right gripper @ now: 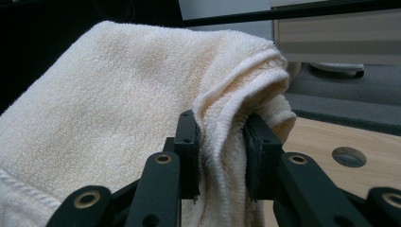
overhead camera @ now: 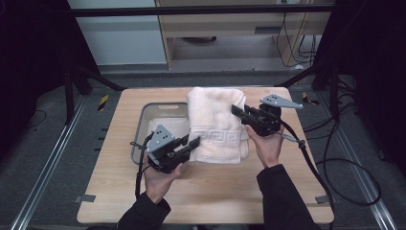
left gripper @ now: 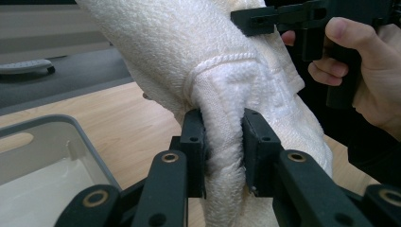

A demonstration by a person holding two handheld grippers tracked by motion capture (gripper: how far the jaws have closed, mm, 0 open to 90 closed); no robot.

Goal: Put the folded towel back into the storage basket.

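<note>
A folded towel [overhead camera: 216, 125] in the middle of the wooden table [overhead camera: 119, 201], seen from the high view – thick, fluffy, cream-white. Folded into a long block, far end near the back edge of the table, near end toward the person. A raised key-shaped pattern in a band across the near part. Just beside a grey bin [overhead camera: 143, 125], which sits on the towel's left side.

Left gripper [overhead camera: 190, 143] at the towel's near left corner. In the left gripper view, both black jaws squeezed onto a bunched-up fold of towel [left gripper: 222, 137], soft loops and a stitched hem plain to see – cloth pinched tight between them. Grey bin [left gripper: 71, 142] low at the left there, pale inside.

Right gripper [overhead camera: 238, 111] at the towel's right edge, farther back. In the right gripper view, jaws closed on a rolled edge of towel [right gripper: 222, 132], several layers folded together, the rest spread away to the left like a soft hill. A small round hole [right gripper: 349, 156] in the table at the right.

Left hand [overhead camera: 160, 179] and right hand [overhead camera: 265, 143] wrapped around the grips, dark sleeves below.
</note>
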